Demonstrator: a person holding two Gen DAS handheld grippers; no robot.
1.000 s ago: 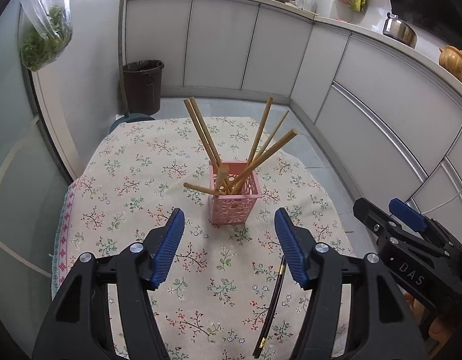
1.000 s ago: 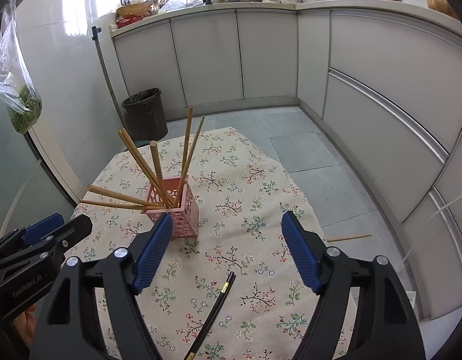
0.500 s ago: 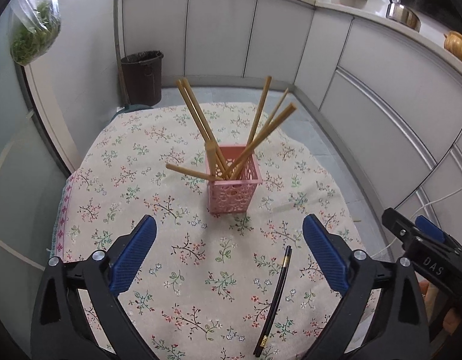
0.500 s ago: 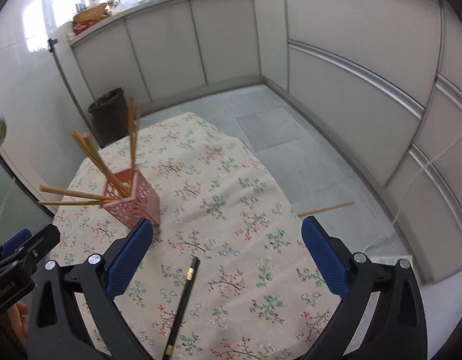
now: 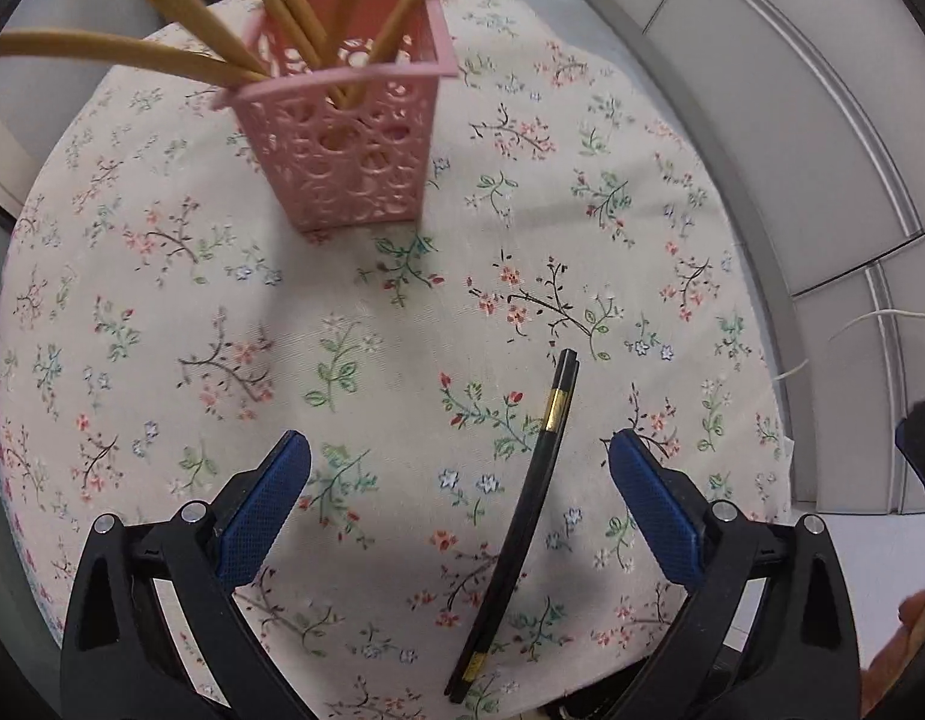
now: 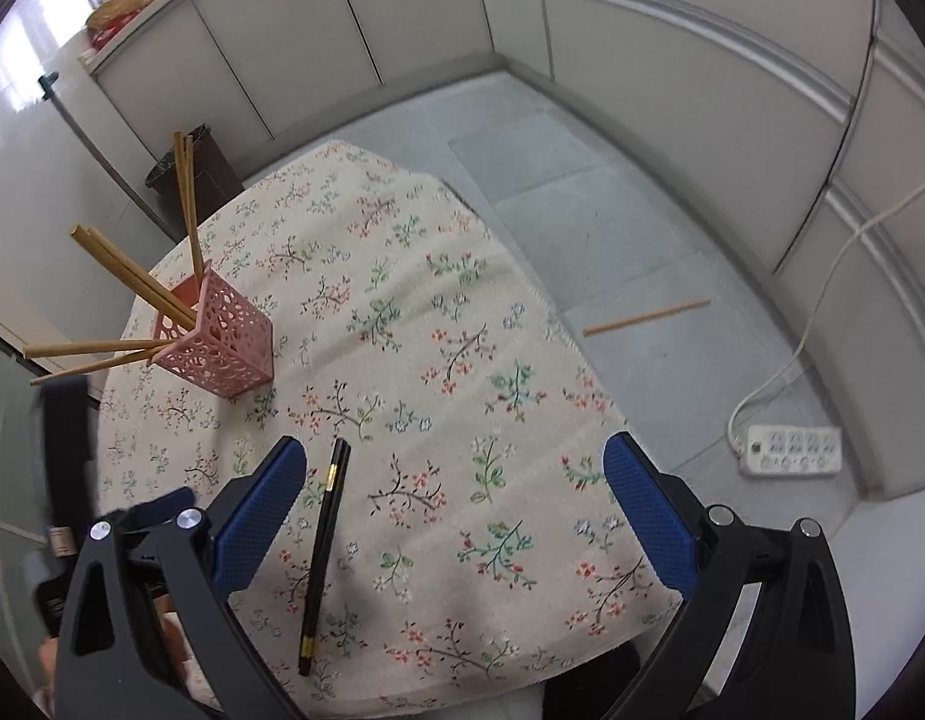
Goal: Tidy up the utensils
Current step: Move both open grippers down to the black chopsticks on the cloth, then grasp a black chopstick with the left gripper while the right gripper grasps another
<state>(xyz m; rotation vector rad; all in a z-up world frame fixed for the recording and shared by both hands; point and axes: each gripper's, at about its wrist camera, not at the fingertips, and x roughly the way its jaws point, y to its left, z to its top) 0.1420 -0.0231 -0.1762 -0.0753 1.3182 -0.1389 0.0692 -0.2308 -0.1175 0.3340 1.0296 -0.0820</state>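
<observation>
- Both grippers have dropped closer to the floral tablecloth [image 5: 402,312], jaws just opened wide, empty.
- Black chopsticks [image 5: 522,516] lie between left gripper [image 5: 456,468] fingers, untouched.
- Pink basket [image 5: 348,138] holds wooden chopsticks [image 5: 162,54].
- Right gripper [image 6: 456,474] hovers above.

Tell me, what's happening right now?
Both hand-held grippers, left and right, just opened, empty. Black chopsticks lying on tablecloth, pink holder beyond. Nothing blocking.

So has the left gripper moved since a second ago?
Yes. The left gripper has dropped toward the black chopsticks; the pink basket now sits higher in view.
</observation>
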